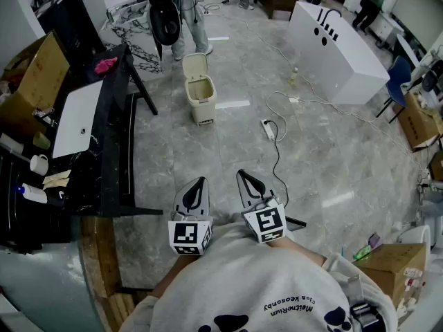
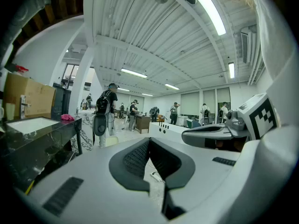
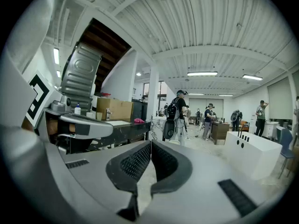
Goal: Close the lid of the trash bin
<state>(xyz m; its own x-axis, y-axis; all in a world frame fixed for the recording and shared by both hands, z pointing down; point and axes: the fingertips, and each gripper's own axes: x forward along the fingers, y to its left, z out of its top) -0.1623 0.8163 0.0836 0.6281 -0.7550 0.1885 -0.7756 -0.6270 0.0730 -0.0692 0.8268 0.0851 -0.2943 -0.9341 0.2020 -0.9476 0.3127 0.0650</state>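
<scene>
- Far left: a black table (image 1: 114, 151) with a white sink (image 1: 76, 120), cups and a pink cloth (image 1: 106, 65); it runs alongside the path to the bin but does not cross it
- Left gripper (image 1: 200, 183): jaws pressed together with nothing between them, as its own view shows; held low by the person's chest, pointing forward over the floor
- Trash bin (image 1: 200, 95): on the floor straight ahead and well apart from both grippers, almost in line with the left one, which looks the nearer and better placed; its lid (image 1: 195, 63) stands upright on the far side, so the hinge seems to sit at the back and the mouth is open
- Judgement: the lid must be tipped back toward the person and down, so a gripper has to reach over or behind the lid's top edge; the approach comes first
- Right gripper (image 1: 243, 176): likewise closed and empty; just beside the left one
- Further right: a power strip (image 1: 270, 128) with its cable (image 1: 277, 161) trailing over the floor, a trip risk; a person's legs (image 1: 190, 19) just behind the bin; a white cabinet (image 1: 336, 50) well clear
</scene>
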